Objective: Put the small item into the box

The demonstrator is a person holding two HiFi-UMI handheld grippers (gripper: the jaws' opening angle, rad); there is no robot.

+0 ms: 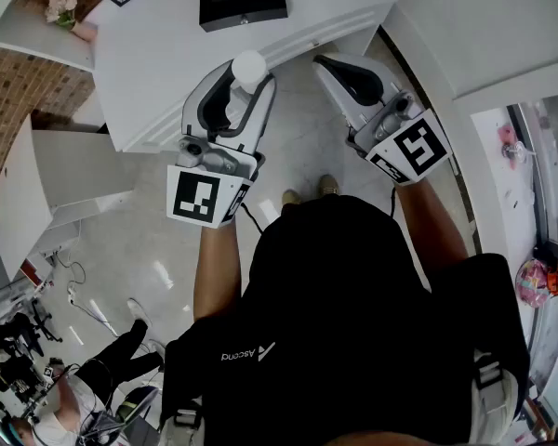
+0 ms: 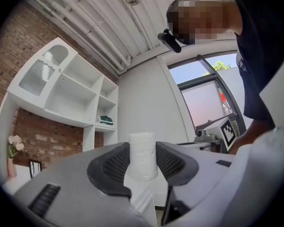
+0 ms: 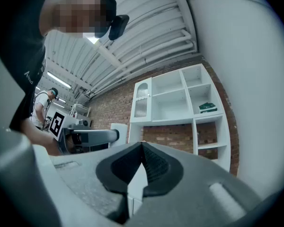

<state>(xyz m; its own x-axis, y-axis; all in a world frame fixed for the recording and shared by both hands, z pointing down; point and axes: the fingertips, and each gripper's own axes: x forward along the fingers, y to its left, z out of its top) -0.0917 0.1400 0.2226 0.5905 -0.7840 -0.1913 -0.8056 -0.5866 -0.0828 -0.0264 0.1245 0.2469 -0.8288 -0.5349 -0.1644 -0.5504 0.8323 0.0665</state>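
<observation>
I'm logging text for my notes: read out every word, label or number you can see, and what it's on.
"Ascend": upside down on the person's black shirt.
Marker cubes: square patterns only, no letters.
Green item on the shelf: too small to read.

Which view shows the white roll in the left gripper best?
The left gripper view: the white roll stands large between the jaws. The head view shows its top; the right gripper view shows it small.

black shirt (image 1: 353, 323): white print (image 1: 238, 353) "ascend", upside down in head view. nothing else legible.
</observation>
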